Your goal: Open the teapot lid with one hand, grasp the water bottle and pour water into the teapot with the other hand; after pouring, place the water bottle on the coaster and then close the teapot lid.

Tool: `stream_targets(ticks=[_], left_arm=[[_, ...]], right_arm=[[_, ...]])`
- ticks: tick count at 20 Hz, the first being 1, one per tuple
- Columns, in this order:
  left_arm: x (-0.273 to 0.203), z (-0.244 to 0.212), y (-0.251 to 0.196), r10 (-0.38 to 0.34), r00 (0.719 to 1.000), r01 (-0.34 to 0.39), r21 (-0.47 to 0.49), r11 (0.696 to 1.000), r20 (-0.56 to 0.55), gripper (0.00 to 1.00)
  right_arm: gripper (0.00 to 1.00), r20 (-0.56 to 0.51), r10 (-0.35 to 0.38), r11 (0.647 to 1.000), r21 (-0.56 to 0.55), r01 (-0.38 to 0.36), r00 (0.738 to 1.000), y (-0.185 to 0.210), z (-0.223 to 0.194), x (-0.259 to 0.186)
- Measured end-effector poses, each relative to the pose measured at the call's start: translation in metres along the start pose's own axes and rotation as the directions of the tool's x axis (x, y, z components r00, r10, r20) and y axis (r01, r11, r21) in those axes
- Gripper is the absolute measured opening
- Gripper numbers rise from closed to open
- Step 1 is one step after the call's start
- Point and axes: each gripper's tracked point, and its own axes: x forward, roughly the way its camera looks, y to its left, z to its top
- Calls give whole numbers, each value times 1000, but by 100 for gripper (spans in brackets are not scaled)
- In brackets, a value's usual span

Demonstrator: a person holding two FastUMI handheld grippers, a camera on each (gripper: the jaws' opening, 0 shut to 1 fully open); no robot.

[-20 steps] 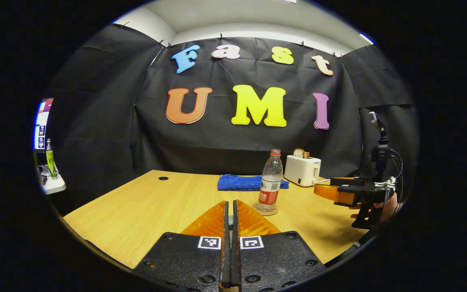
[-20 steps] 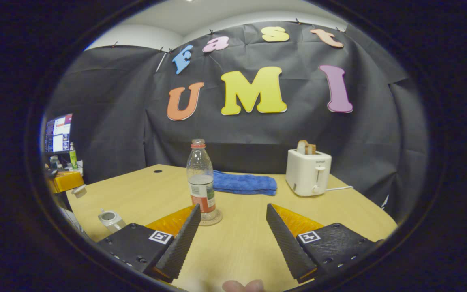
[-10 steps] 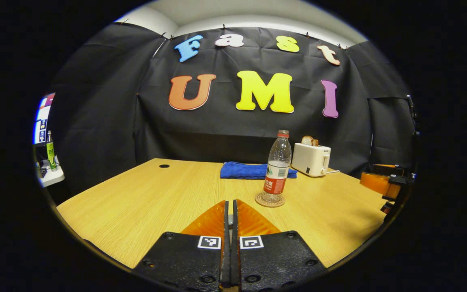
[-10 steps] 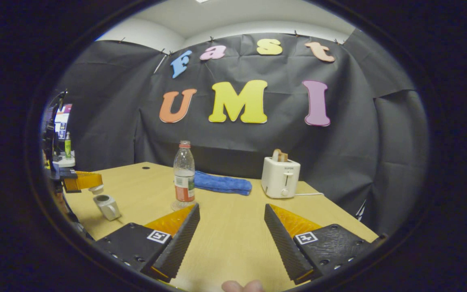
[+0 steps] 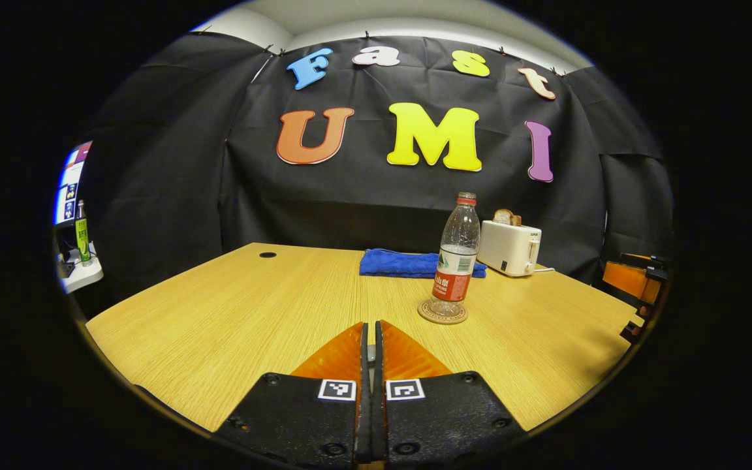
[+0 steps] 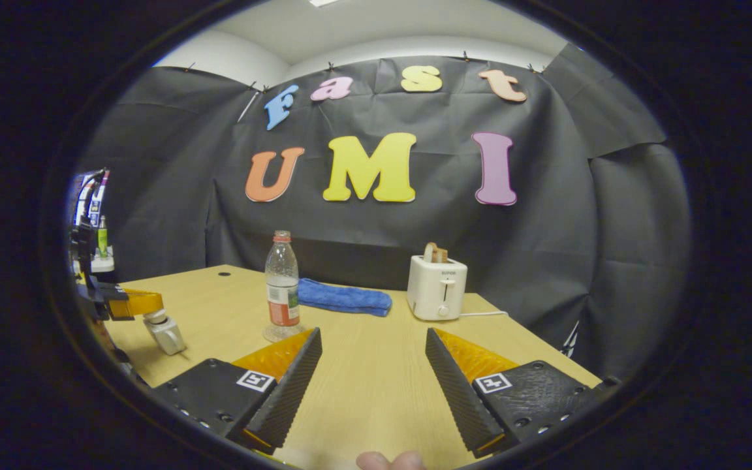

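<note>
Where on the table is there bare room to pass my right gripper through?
Bare wood lies ahead of the right gripper, bordered by the water bottle on its coaster, the blue towel and the toaster. It is crowded at the left edge, around the teapot and left gripper.

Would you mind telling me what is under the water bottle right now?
The water bottle stands upright on a round coaster on the wooden table. The coaster's middle is covered by the bottle's base.

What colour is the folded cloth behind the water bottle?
Blue; the cloth shows best in the left gripper view, behind the water bottle.
</note>
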Motion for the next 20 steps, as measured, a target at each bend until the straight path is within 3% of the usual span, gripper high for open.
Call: stream_targets(ticks=[6, 8, 11, 16, 20], left_arm=[[5, -8, 0, 25, 999, -25, 15, 1000, -27, 5], [3, -8, 7, 82, 996, -81, 31, 996, -29, 11], [-3, 9, 22, 174, 985, -174, 49, 983, 4, 100], [-37, 84, -11, 172, 974, -175, 8, 984, 148, 100], [-61, 122, -48, 141, 959, -148, 9, 989, 245, 100]], right_arm=[[98, 4, -3, 1000, 5, 3, 1000, -2, 0, -3], [95, 5, 1, 1000, 18, -1, 1000, -1, 0, -4], [95, 0, 6, 999, 47, -6, 1000, 3, -1, -7], [95, 21, 2, 996, 89, -4, 1000, 13, 18, -13], [97, 103, -33, 995, 99, 23, 994, 11, 56, -30]])
